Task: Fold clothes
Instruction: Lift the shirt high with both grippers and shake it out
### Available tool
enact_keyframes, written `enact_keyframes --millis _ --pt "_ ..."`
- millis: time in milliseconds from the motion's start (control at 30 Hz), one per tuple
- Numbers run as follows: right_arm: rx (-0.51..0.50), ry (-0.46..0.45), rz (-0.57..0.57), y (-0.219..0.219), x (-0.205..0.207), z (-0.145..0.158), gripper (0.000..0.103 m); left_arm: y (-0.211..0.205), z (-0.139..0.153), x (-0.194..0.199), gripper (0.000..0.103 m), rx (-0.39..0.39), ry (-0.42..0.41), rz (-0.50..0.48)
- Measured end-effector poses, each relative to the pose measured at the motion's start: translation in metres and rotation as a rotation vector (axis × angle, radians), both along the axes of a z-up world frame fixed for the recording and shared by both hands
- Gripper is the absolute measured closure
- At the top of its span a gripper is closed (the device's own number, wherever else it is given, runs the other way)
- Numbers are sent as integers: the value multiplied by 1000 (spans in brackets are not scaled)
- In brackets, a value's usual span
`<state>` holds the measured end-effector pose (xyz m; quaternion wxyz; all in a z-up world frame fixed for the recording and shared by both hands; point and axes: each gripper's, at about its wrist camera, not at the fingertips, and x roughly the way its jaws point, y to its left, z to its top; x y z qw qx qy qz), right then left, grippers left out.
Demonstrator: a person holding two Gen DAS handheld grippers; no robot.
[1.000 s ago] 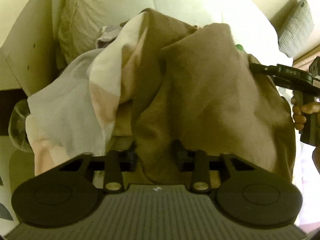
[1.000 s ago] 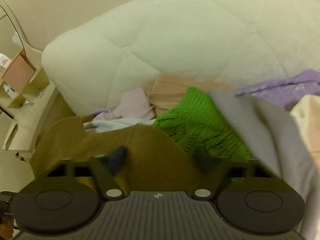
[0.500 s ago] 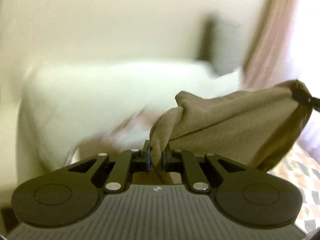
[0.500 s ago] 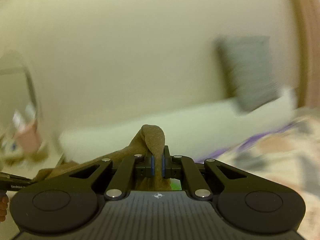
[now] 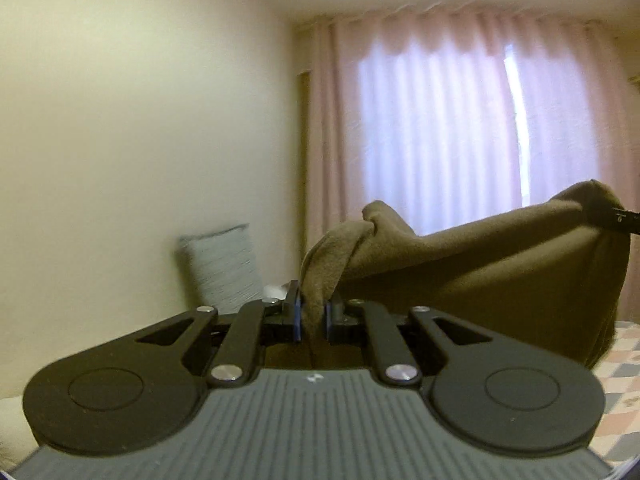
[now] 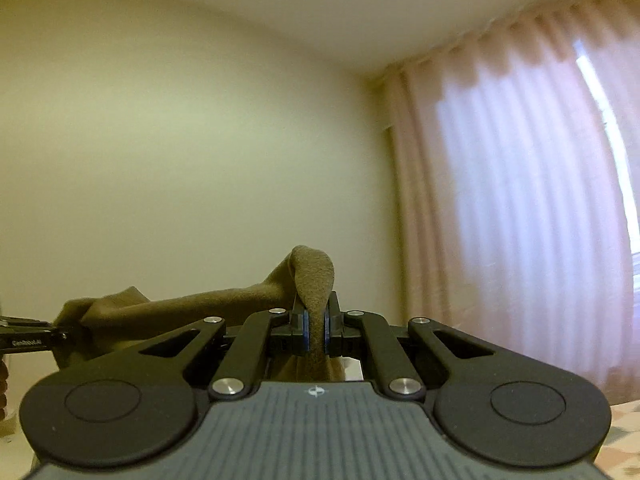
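While both grippers pinch garment edge — curtain near

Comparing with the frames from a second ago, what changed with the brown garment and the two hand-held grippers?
Both hand-held grippers went from open jaws over the clothes pile to shut on the brown garment, and lifted it off the pile: the left hand-held gripper and right hand-held gripper now face wall and curtain, the cloth stretched between them. Unchanged: it is the same garment.
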<state>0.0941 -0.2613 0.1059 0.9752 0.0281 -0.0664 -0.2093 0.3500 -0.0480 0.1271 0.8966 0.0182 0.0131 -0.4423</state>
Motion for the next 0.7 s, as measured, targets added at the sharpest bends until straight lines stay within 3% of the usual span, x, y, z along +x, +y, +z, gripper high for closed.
enact_keyframes --millis 200,367,567,700 --pt "-28 12 -107 38 -138 10 97 3 11 -108 95 -18 4 -87" --pt "-34 62 -193 62 -244 -3 97 -6 8 -187 95 -9 33 -181" --pt "31 106 -306 95 -340 -16 97 -29 6 -270 95 41 42 -332" --pt "73 120 -393 91 -384 -20 97 -62 6 -301 94 100 55 -434"
